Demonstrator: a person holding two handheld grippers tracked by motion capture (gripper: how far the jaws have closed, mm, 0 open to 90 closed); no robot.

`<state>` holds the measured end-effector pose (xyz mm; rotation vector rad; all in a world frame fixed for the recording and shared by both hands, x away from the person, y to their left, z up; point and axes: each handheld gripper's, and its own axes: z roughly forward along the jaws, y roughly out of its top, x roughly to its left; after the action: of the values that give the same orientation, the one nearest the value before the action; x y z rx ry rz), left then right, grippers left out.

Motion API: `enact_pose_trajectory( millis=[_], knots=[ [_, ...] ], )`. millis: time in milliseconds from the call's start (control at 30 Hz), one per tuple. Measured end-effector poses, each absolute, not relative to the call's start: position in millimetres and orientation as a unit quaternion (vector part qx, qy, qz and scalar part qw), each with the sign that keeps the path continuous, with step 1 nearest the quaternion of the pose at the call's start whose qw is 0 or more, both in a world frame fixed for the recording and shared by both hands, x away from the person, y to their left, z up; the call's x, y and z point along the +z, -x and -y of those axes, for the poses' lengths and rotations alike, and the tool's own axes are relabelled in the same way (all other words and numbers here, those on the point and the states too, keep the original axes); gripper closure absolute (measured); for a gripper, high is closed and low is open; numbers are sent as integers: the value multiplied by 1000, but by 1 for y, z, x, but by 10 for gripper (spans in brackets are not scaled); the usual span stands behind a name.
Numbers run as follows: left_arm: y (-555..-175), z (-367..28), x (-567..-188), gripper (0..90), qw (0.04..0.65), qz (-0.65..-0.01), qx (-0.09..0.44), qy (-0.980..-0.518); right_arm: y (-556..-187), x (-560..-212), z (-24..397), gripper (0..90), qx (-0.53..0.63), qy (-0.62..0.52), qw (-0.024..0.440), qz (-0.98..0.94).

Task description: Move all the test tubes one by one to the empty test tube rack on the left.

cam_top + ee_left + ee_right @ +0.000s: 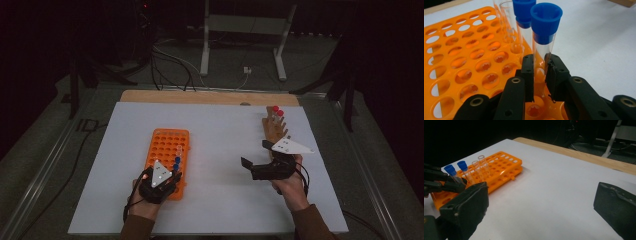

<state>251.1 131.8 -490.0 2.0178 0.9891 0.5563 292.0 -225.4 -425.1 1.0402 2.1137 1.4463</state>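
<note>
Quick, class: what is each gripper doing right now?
Left gripper: closed on a blue-capped tube standing in the orange rack.
Right gripper: open, holding nothing.

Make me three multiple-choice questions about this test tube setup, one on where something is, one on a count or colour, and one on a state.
1. Where does the orange rack sit on the white table?
A. in its left half
B. at its far right edge
C. on the floor

2. How many tubes in the rack have blue caps?
A. none
B. two
C. five

3. What is the left gripper doing?
A. hanging open above the table
B. clamped on the nearest blue-capped tube
C. holding a red cap

Answers:
1 A, the high view shows the rack left of centre.
2 B, two blue caps stand beside uncapped tubes.
3 B, its jaws press the tube's glass from both sides.
</note>
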Motion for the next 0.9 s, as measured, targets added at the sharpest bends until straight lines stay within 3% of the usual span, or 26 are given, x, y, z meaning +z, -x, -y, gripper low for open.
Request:
enact_pose_trajectory(
  millis=[167, 267, 900],
  knots=[
    [-252, -134, -490, 747, 405, -396, 216, -795, -292, -426, 225, 2, 513, -370, 186, -752],
    [-251, -136, -488, 645, 412, -395, 213, -793, -293, -426, 226, 2, 512, -370, 186, -752],
    [-252, -151, -475, 202, 492, -414, 206, -737, -311, -422, 242, 2, 500, -397, 211, -740]
  ],
)
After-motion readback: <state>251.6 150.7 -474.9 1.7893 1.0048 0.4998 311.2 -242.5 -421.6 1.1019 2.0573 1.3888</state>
